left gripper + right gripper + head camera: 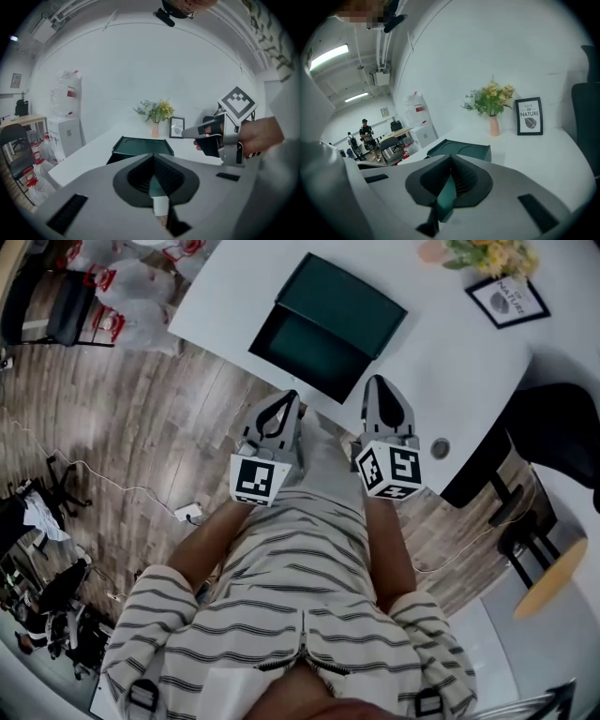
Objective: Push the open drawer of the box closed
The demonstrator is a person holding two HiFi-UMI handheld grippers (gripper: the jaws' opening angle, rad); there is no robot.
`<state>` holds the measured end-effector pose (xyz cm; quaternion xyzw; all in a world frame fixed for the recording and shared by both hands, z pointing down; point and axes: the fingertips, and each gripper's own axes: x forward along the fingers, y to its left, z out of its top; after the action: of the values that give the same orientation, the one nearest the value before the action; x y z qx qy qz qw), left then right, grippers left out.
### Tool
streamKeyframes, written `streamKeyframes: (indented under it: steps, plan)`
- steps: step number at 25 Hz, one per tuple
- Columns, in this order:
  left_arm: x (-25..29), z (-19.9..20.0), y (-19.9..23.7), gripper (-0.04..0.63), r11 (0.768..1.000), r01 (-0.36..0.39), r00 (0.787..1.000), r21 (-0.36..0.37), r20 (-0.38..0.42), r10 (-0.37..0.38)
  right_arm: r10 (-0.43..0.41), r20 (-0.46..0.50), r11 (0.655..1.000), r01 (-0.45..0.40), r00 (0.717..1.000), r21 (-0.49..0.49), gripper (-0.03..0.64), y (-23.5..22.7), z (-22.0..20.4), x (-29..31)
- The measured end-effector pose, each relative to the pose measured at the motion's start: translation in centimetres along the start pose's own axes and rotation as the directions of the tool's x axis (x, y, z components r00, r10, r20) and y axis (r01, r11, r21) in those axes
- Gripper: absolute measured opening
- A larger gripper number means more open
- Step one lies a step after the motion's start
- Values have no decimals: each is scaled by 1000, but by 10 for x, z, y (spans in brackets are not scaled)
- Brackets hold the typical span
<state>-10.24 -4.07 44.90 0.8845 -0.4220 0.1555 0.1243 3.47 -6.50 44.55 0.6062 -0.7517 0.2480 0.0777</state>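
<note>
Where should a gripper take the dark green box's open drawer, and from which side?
Probably its front wall, from the near edge of the white table: the dark green drawer juts toward the person, so that wall faces them.

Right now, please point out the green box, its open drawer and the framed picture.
green box (345, 298), head view, on its top.
open drawer (305, 345), head view, on its floor.
framed picture (507, 299), head view, on the print.

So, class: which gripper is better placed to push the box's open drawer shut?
Probably left: the left gripper faces the open drawer squarely, while the right gripper sits off its corner.
</note>
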Motion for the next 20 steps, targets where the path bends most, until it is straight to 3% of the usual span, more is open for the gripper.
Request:
streamKeyframes:
  steps: [20]
  plan:
    - [21, -22, 6, 2, 999, -27, 998, -19, -52, 26, -49, -151, 991, 67, 987, 115, 89, -62, -37, 62]
